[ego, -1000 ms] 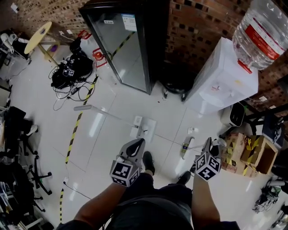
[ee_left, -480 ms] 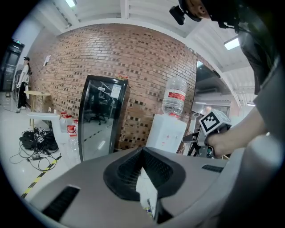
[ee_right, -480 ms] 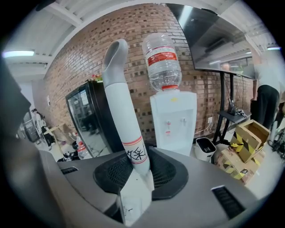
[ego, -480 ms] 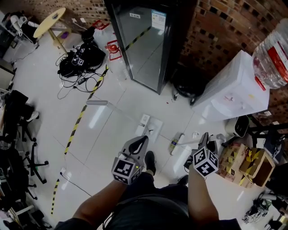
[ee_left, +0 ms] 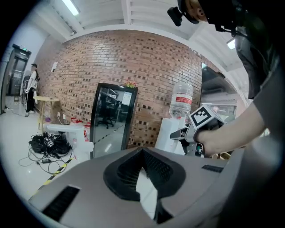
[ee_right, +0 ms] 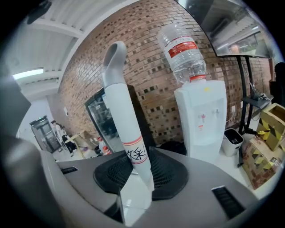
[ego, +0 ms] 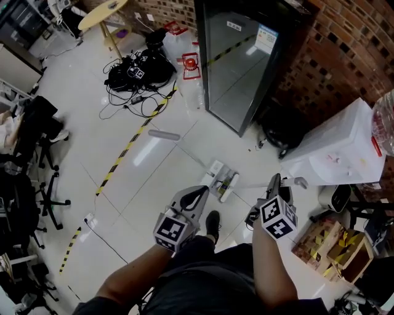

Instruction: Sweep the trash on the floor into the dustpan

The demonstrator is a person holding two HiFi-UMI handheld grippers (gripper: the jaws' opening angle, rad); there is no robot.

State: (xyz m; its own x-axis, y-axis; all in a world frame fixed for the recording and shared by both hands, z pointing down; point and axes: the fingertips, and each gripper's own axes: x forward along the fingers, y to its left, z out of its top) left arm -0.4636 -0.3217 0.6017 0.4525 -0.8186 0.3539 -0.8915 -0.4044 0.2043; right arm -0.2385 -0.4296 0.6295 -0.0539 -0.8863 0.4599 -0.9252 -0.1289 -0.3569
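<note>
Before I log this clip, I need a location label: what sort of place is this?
Likely an office or workshop corner: water dispenser, glass-door cooler, brick wall, office chairs.

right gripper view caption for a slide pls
Right gripper clamped on a white red-banded handle, water dispenser and brick wall behind.

Quick headcount: two grippers, left gripper [ego: 197, 192] and right gripper [ego: 274, 179]. One white handle [ee_right: 127, 129]. One water dispenser [ego: 345, 144] on the right, one jug [ee_right: 182, 46] on top. One glass-door cabinet [ego: 246, 67] far back. One round table [ego: 104, 11] far left. One small bottle [ego: 228, 184] on the floor.
</note>
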